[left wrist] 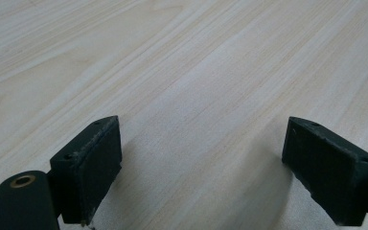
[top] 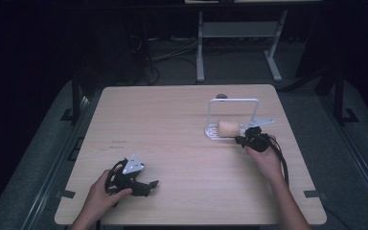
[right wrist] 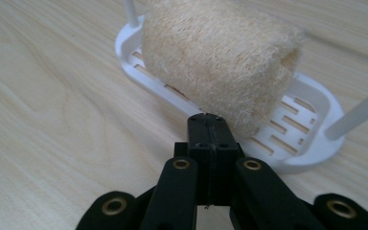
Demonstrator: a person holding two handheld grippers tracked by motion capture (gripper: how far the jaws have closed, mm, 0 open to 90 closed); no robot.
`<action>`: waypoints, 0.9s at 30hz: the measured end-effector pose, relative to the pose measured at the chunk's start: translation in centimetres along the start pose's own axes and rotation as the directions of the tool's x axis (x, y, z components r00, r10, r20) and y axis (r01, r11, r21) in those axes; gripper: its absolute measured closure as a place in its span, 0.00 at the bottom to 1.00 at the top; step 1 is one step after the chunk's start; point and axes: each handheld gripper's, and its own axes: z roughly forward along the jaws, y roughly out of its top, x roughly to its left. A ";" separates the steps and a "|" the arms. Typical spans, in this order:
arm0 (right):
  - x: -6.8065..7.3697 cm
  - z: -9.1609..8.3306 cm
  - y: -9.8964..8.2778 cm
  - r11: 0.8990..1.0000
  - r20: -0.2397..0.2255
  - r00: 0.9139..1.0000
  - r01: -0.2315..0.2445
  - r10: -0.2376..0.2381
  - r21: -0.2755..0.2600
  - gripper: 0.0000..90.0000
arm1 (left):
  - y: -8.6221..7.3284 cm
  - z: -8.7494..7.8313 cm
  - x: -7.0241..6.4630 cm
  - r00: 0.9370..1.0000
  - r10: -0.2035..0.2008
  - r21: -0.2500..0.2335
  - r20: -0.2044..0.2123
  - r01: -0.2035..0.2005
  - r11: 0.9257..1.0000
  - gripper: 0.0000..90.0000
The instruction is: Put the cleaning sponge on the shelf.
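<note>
1. Near edge: left gripper [top: 146, 184] resting low on the pale wood table [top: 172, 143], jaws spread wide over bare grain.
2. Farther right: right gripper [top: 242, 140], jaws pressed together empty, tips just short of the loofah sponge [right wrist: 220, 60].
3. Loofah lying in white slotted soap rack [right wrist: 311, 143]; rack uprights cut off up close, wire frame plain from above.
4. Faint dark marks on table, unreadable.

Overhead light falls on the pale table [top: 172, 124], leaving the surrounding room nearly black. The high view is soft and grainy. In the left gripper view, broad soft shadows spread beneath the jaws. In the right gripper view, the loofah [right wrist: 220, 57] is sharp; near linkage blurs slightly.
</note>
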 end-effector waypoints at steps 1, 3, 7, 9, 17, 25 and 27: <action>0.0 0.0 0.0 1.000 0.000 1.000 0.000 0.000 0.000 1.00 | 0.0 0.0 0.0 1.000 0.000 0.000 0.000 0.000 1.000 0.14; -0.2 0.0 -0.1 1.000 0.008 1.000 -0.006 0.006 -0.003 1.00 | 0.0 0.0 0.0 1.000 0.000 0.000 0.000 0.000 1.000 0.14; -0.4 -0.1 -0.2 1.000 0.017 1.000 -0.018 0.018 -0.003 1.00 | 0.0 0.0 0.0 1.000 0.000 0.000 0.000 0.000 1.000 0.14; -0.4 -0.1 -0.2 1.000 0.014 1.000 -0.015 0.015 -0.002 1.00 | 0.0 0.0 0.0 1.000 0.000 0.000 0.000 0.000 1.000 0.14; 0.1 -0.7 0.0 1.000 -0.010 1.000 -0.007 0.007 -0.009 1.00 | 0.0 0.0 0.0 1.000 -0.001 0.000 0.000 0.001 1.000 0.14; 0.7 -1.7 -0.4 1.000 -0.006 1.000 -0.007 0.007 -0.006 0.77 | 0.0 0.0 0.0 1.000 0.001 0.000 0.001 -0.001 1.000 0.14; 0.8 -1.8 -0.4 1.000 -0.003 1.000 -0.010 0.010 -0.006 0.75 | 0.0 0.0 0.0 1.000 0.001 0.001 0.000 -0.001 1.000 0.14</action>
